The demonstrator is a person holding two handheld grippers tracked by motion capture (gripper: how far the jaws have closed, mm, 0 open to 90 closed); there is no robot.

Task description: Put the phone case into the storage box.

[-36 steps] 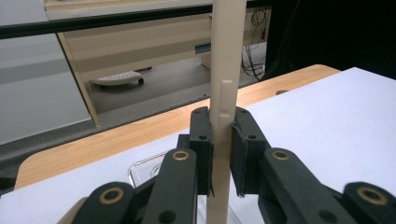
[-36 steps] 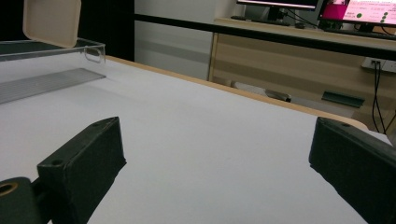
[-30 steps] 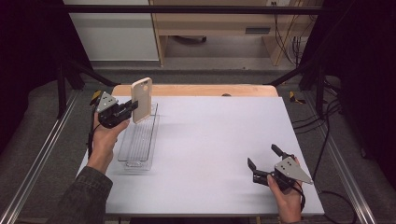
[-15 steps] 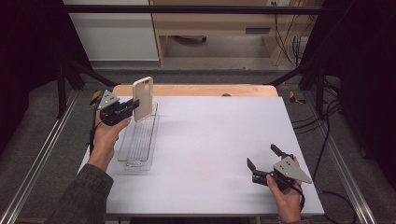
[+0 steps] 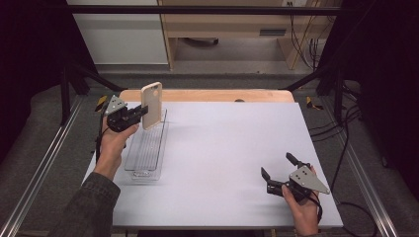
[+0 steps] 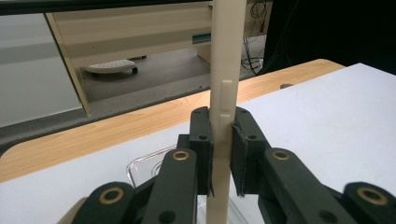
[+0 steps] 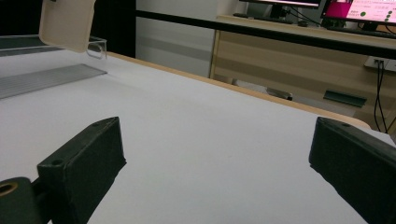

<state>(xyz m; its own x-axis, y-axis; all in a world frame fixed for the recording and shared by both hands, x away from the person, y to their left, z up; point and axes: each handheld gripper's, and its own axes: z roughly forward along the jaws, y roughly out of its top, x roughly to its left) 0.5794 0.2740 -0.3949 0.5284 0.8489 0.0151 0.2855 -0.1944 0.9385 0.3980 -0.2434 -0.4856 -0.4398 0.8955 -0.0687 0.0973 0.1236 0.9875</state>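
Likely light, stiff and slick, the phone case (image 5: pixel 151 105) sits edge-clamped in the left gripper (image 5: pixel 140 113) above the clear tray (image 5: pixel 146 148); right gripper (image 5: pixel 279 171) gapes empty.

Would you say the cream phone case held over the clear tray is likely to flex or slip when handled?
Probably fairly stiff: the phone case stands straight, clamped edge-on by the left hand-held gripper. It looks thin and hollow, so likely light. Its smooth sides might slip if the grip loosens above the tray.
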